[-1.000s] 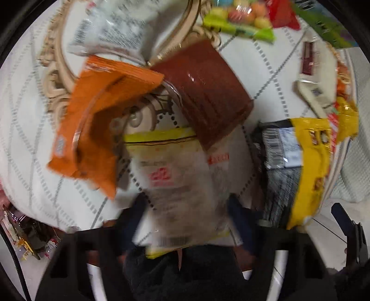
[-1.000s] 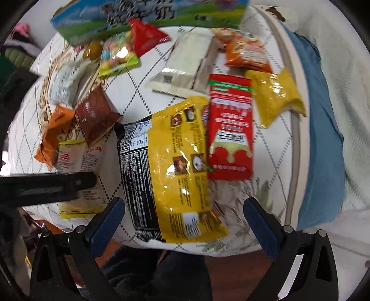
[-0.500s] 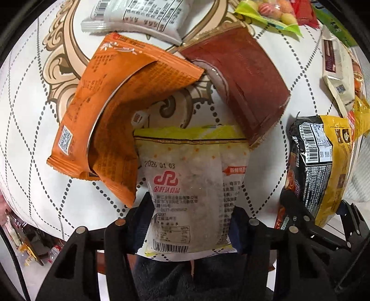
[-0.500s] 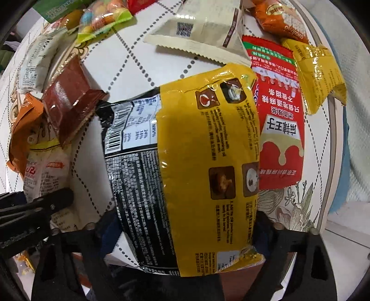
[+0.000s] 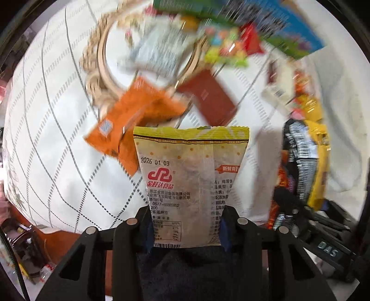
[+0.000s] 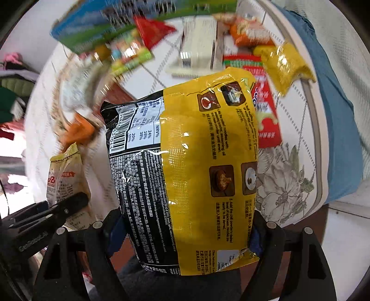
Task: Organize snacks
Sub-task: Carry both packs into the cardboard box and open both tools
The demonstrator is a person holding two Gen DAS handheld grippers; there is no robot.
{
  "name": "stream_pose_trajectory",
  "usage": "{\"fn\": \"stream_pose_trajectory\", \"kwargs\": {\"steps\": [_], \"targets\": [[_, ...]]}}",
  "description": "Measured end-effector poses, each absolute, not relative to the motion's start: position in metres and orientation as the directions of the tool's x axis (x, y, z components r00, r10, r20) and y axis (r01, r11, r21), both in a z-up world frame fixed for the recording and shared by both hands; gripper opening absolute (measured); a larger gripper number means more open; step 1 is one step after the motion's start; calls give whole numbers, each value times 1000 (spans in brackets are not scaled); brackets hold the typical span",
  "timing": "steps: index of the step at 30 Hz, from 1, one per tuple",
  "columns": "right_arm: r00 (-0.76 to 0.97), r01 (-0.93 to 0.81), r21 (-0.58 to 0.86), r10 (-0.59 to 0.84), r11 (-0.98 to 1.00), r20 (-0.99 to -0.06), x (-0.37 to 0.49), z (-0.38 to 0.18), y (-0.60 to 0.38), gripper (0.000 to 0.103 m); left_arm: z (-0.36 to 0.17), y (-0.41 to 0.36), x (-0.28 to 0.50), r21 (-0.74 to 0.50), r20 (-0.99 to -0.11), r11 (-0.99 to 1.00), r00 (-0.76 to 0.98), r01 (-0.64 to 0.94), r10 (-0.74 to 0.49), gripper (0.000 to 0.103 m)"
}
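You have two packets in your grippers, one each. Your left gripper (image 5: pixel 186 228) is clamped on the near end of one pale translucent packet (image 5: pixel 189 183) — yellow-green sealed strip along its far edge, a red logo, a printed date, lines of dark text and a barcode at the near end. It is lifted above the white quilted tablecloth (image 5: pixel 50 129), its far end sticking out past the blue pads.

Your right gripper (image 6: pixel 186 236) is closed on one large yellow-and-black noodle packet (image 6: pixel 185 166), pads pressing its two long sides. The left part is black with a barcode and a white nutrition table; the right part is glossy yellow with four small brown cooking pictures and fine print. It also hangs clear of the cloth.

On the table, all blurred, you can count one orange packet (image 5: pixel 129 122) and one brown packet (image 5: pixel 208 101) just beyond your left load, one grey-white packet (image 5: pixel 157 51) further off on the tan ornamental ring, one bright multicoloured sweets bag (image 6: pixel 129 55), and one long green-and-blue box (image 6: pixel 129 18) at the far edge. To the right lie one red packet (image 6: pixel 266 111) partly behind the noodles, one small yellow packet (image 6: pixel 286 64), one cream packet (image 6: pixel 198 46) and one orange-and-white packet (image 6: pixel 249 32) — well apart from your grippers.
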State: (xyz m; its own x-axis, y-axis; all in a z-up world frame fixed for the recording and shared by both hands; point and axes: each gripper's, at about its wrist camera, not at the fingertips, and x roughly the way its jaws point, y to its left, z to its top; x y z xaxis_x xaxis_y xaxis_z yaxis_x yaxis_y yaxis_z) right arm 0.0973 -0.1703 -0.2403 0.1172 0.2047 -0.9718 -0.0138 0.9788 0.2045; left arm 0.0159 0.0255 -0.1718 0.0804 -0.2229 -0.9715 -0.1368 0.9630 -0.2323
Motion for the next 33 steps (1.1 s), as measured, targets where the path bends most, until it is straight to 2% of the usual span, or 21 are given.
{"fn": "stream_pose_trajectory", "kwargs": {"steps": [6,12,16,20,24,31,32,33], "targets": [[240,-45,314,315,948,-918,149,-148,-184,85,-67,35,72,-329,-925,941,226,-81,-304,39],[361,-109,354,369,929,-857,273,-82,-185,85,-7,39,214,-305,-905,951,325,-47,-274,39],[363,-128,308,333,943,-870,371,-95,-158,85,-35,41,322,-269,-928,960,290,-84,-235,39],[306,-126,263,290,956,-907,446,-133,-132,85,-96,49,398,-241,-955,963,207,-122,-213,39],[232,-109,250,269,962,-935,495,-166,-119,85,-126,48,433,-228,-967,962,146,-148,-207,39],[161,-94,274,286,957,-945,539,-204,-109,86,-138,42,460,-199,-978,964,91,-175,-185,41],[149,-91,282,294,955,-944,545,-207,-110,87,-137,42,458,-199,-978,964,93,-176,-185,47],[145,-93,283,294,955,-945,547,-209,-112,95,-137,44,460,-202,-977,963,104,-178,-186,67]]}}
